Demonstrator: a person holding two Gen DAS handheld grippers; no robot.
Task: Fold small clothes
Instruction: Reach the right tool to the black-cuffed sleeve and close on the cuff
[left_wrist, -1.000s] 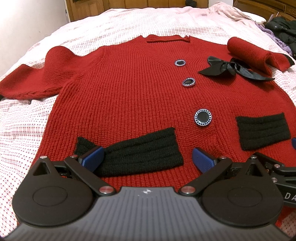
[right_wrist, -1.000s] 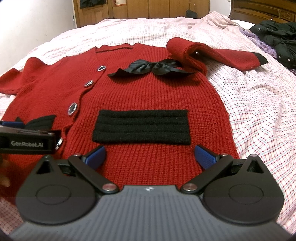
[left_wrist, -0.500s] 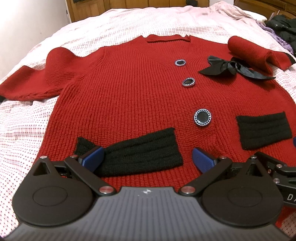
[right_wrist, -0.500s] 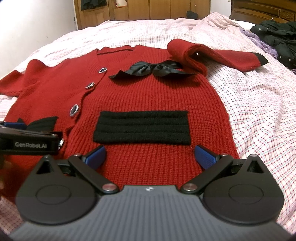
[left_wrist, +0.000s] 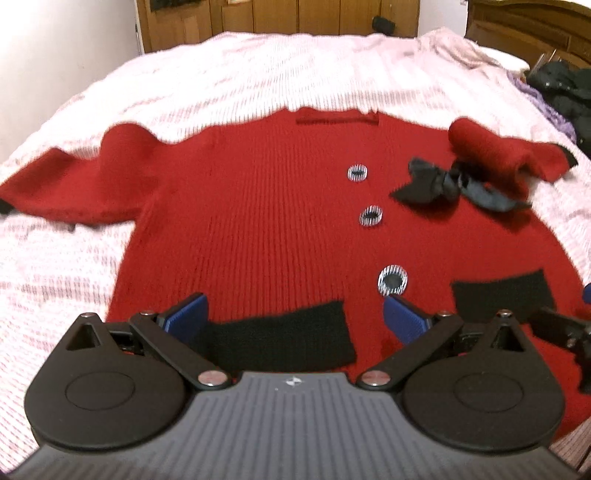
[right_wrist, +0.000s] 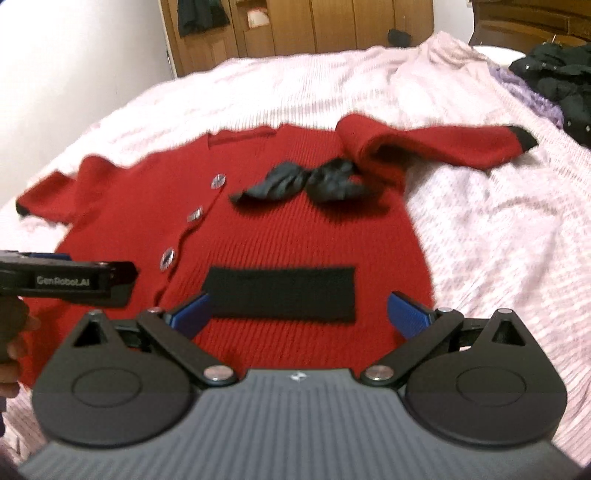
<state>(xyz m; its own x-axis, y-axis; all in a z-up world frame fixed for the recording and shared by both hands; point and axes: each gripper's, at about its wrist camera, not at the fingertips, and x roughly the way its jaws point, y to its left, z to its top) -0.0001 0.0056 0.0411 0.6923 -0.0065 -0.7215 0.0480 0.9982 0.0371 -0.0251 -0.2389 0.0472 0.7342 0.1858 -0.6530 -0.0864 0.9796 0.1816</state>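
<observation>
Closest in, both sets of tongs are spread wide with nothing between them. The left tongs (left_wrist: 293, 315) hang over the hem end of the red cardigan (left_wrist: 258, 221), right above the left black pocket band (left_wrist: 291, 339). The right tongs (right_wrist: 299, 312) sit over the other black pocket band (right_wrist: 280, 291), and in that view the left unit pokes in from the side with a bit of a hand behind it. I can't tell whether either one is actually touching the knit.

So progress-wise, I'd say basically zero folds on the body so far. The cardigan lies front-up and spread out flat on the bed (left_wrist: 258, 74), buttons (left_wrist: 371, 216) done up in a row down the middle. The hem isn't turned up and the sides aren't brought in.

Further back, the left sleeve (left_wrist: 62, 184) is stretched out sideways onto the sheet, black cuff at the tip. The right sleeve (right_wrist: 424, 147) is bunched at the shoulder, then runs out across the bed, so that's not a neat fold either. A loose black ribbon bow (right_wrist: 310, 181) is flopped on the chest just beside that bunched bit.

My guess at what's left: both sleeves in, then the body folded up. Pretty much the whole job. There's a dark pile of clothes (right_wrist: 554, 70) at the far corner, well apart from this.
</observation>
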